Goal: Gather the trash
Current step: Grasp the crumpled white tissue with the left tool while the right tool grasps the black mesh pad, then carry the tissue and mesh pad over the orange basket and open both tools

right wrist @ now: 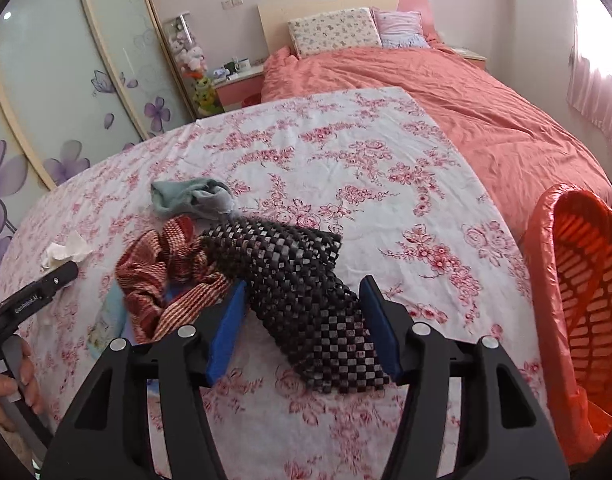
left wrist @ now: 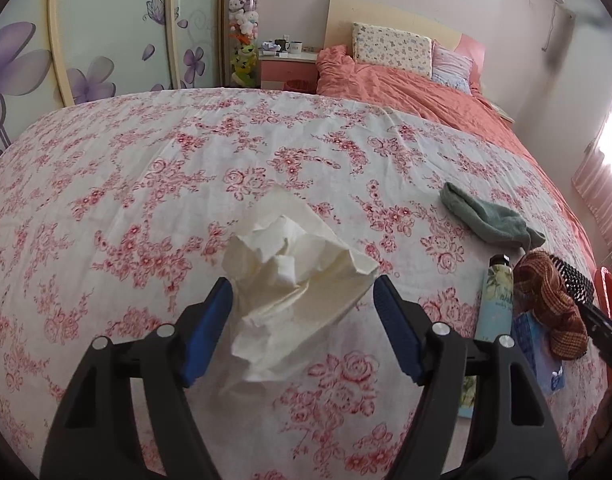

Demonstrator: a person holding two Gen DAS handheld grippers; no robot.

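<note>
Left gripper (left wrist: 301, 300): jaws wide, straddling the crumpled white paper tissue (left wrist: 293, 280), pads not pressing it.
Right gripper (right wrist: 301, 312): jaws half-wide over the black beaded mat (right wrist: 306, 296), clear of it.
Orange lined plastic basket (right wrist: 586, 304): three o'clock, right view.
Writing: white lettering on the left gripper's arm, unreadable.
Pale floral tube (left wrist: 492, 300): four o'clock of the tissue.

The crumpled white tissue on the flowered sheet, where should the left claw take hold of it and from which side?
Grip the crumpled white tissue across its bunched, raised middle, coming down from above. It lies loose between the left claw's open blue pads, and its thin flat corner to the right would likely slip out, so the thick folds are the safer hold.
</note>
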